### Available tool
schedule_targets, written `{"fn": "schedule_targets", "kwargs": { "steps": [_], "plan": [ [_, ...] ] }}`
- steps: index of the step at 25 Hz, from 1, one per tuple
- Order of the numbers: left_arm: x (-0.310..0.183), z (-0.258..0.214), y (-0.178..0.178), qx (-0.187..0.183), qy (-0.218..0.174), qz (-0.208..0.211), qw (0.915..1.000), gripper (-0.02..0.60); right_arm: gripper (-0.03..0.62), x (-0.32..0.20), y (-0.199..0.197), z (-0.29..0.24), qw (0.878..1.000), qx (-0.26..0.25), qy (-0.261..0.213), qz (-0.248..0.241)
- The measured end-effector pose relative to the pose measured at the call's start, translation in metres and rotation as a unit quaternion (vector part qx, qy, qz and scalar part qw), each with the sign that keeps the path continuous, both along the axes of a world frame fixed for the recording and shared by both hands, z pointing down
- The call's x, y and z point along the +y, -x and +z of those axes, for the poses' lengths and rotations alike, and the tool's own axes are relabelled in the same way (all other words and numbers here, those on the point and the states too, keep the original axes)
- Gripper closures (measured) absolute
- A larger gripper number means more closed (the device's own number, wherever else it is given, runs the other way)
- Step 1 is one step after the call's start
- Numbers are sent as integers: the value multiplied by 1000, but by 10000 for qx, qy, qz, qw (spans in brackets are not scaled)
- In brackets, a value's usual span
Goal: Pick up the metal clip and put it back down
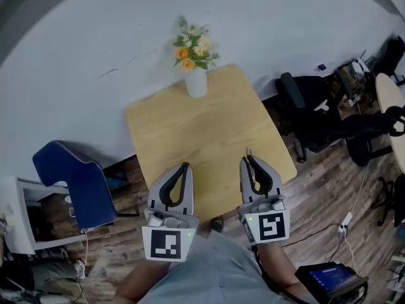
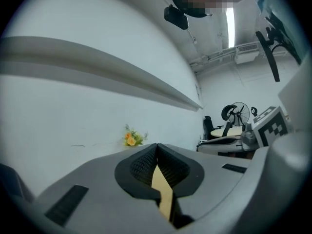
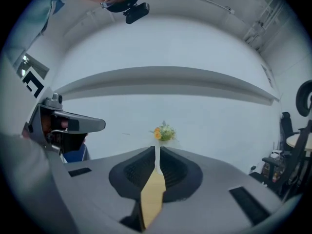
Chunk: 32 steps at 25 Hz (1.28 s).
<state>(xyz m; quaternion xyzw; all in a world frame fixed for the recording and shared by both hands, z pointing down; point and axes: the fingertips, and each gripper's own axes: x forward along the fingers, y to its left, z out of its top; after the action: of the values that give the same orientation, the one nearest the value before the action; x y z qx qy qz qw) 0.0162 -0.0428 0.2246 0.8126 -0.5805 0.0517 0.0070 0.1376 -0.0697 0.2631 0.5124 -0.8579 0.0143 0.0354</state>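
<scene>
No metal clip shows in any view. My left gripper (image 1: 185,165) hovers over the near edge of the light wooden table (image 1: 209,132), jaws closed tip to tip with nothing between them. My right gripper (image 1: 247,159) is beside it over the table's near right part, also shut and empty. In the left gripper view the left gripper (image 2: 156,146) points toward the wall, with a sliver of tabletop showing behind the closed tips. The right gripper (image 3: 157,149) points at the flowers (image 3: 163,132).
A white vase with orange and white flowers (image 1: 196,81) stands at the table's far edge against the white wall. A blue chair (image 1: 76,176) sits left of the table. Black office chairs (image 1: 310,113) and a round table (image 1: 389,100) are to the right.
</scene>
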Motion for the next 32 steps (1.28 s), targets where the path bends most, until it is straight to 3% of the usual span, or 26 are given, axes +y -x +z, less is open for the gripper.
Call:
{"fn": "schedule_targets", "kwargs": {
  "steps": [5,10,32],
  "plan": [
    [6,-17,36,181,-279,-537,9980,563,536,5,47,-13,9986,35,-192,-483],
    [11,-17,54,170,-305,-751,9966,563,537,6,66,-13,9974,150,-155,-682],
    [15,-8,57,124,-201,-582,9980,563,545,14,77,-7,9972,139,-146,-716]
  ]
}}
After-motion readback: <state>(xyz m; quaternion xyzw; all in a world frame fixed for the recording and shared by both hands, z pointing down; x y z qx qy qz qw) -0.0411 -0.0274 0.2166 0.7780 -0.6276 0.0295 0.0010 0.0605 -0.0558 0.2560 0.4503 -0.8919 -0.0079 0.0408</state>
